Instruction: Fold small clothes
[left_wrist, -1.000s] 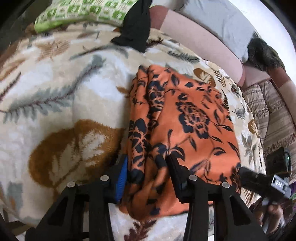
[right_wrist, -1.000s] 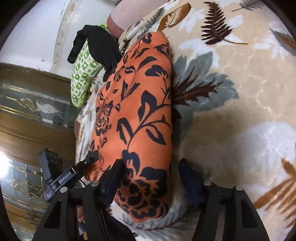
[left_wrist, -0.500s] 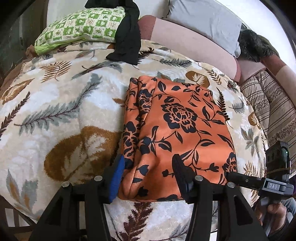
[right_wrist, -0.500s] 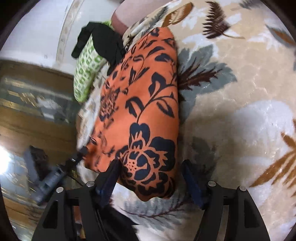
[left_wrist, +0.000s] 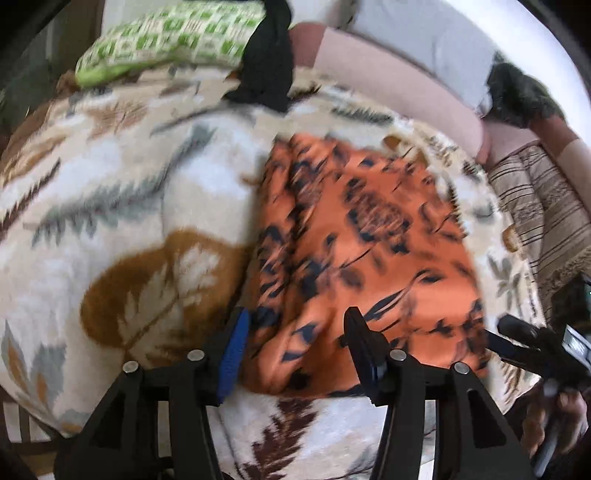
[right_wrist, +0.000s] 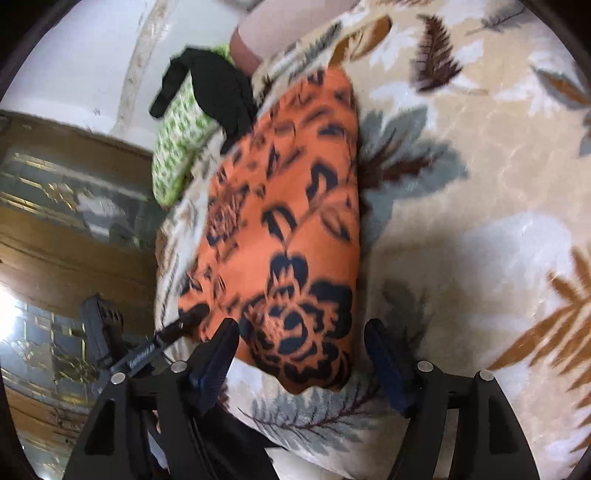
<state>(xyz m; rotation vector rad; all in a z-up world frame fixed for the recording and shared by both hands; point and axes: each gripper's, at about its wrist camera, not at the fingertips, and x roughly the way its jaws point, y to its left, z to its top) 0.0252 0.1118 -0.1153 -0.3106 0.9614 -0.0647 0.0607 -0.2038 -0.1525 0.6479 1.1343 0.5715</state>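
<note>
An orange cloth with black flowers (left_wrist: 362, 236) lies folded on the leaf-print blanket (left_wrist: 110, 192); it also shows in the right wrist view (right_wrist: 295, 221). My left gripper (left_wrist: 295, 350) is open, its jaws on either side of the cloth's near left corner. My right gripper (right_wrist: 303, 354) is open, its jaws on either side of the cloth's near right corner. The right gripper also shows at the lower right of the left wrist view (left_wrist: 524, 343). The left gripper also shows at the lower left of the right wrist view (right_wrist: 147, 350).
A black garment (left_wrist: 266, 62) lies over a green-and-white pillow (left_wrist: 166, 40) at the far side. A pink bolster (left_wrist: 399, 85) and a striped cover (left_wrist: 535, 206) lie at the far right. A wooden cabinet (right_wrist: 55, 221) stands beyond the bed edge.
Both grippers let go of the cloth's near edge and opened, drew back a little, and have now moved forward again so the cloth's corners lie between the jaws.
</note>
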